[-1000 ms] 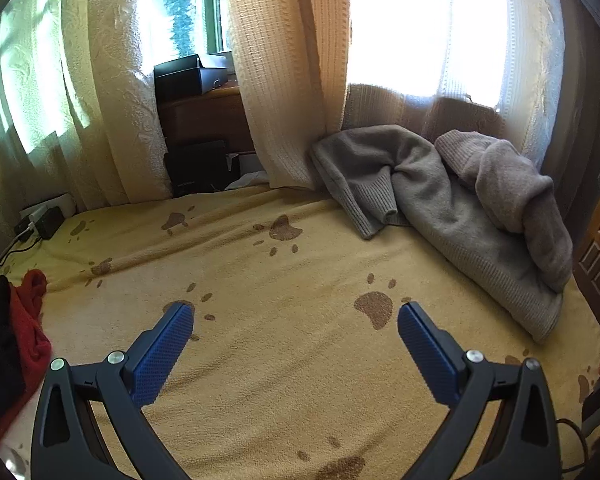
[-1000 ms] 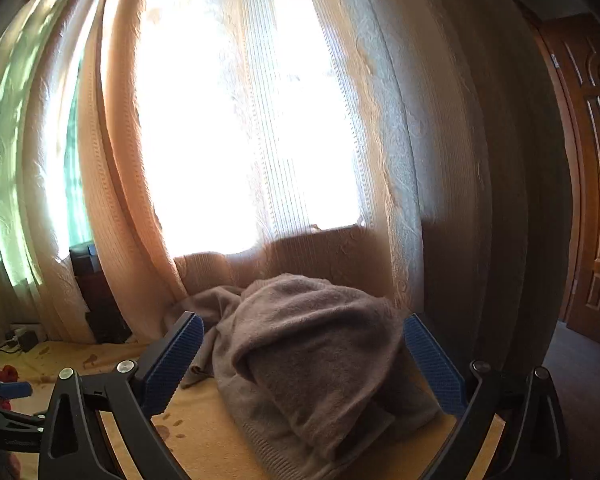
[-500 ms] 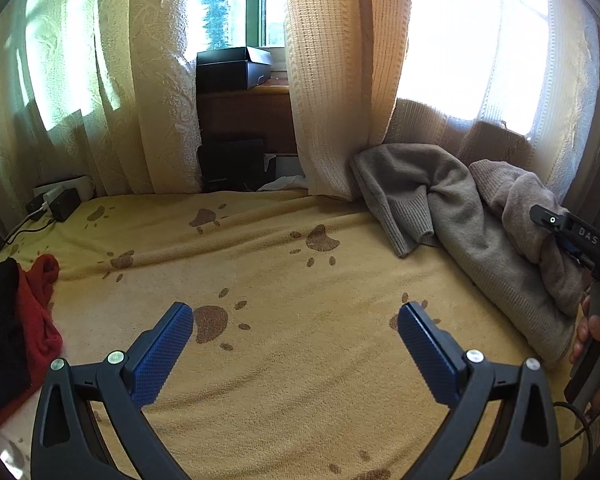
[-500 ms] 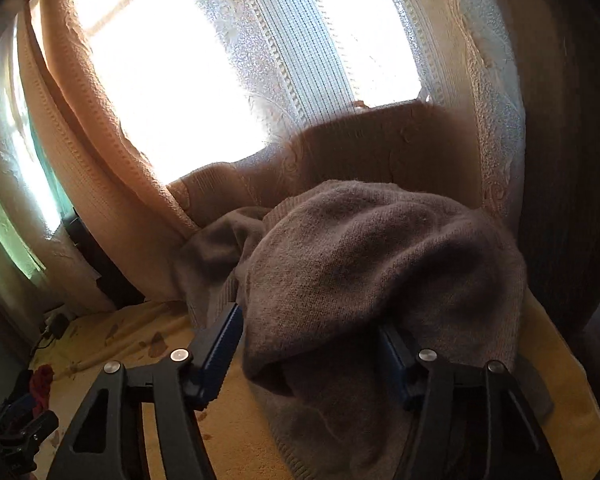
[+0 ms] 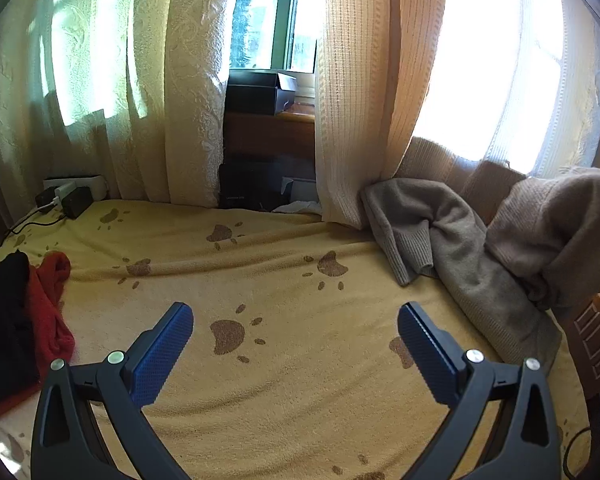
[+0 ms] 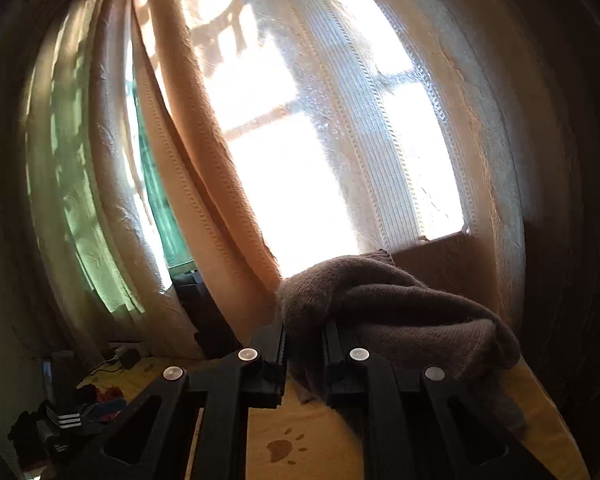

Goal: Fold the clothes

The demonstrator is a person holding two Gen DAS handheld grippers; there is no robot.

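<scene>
A grey-brown knit sweater (image 5: 480,280) lies crumpled at the right of the yellow paw-print blanket (image 5: 280,400), against the curtain. Its right part (image 5: 560,216) hangs raised off the bed. In the right wrist view, my right gripper (image 6: 305,332) has its jaws closing, with a fold of the sweater (image 6: 400,304) pinched between them and draped over the right finger. My left gripper (image 5: 296,312) stands open above the bare blanket, well left of the sweater, with nothing between its blue pads (image 5: 160,356).
Red (image 5: 48,312) and black clothes (image 5: 0,320) lie at the bed's left edge. Cream curtains (image 5: 172,100) hang along the far side, with black boxes (image 5: 260,92) on a sill between them. Chargers (image 5: 68,196) sit far left. A wooden door (image 5: 596,344) stands at the right.
My right gripper went from wide open to closed on the sweater and has lifted a fold up. The left gripper's view has shifted leftward; its jaws have stayed open.
</scene>
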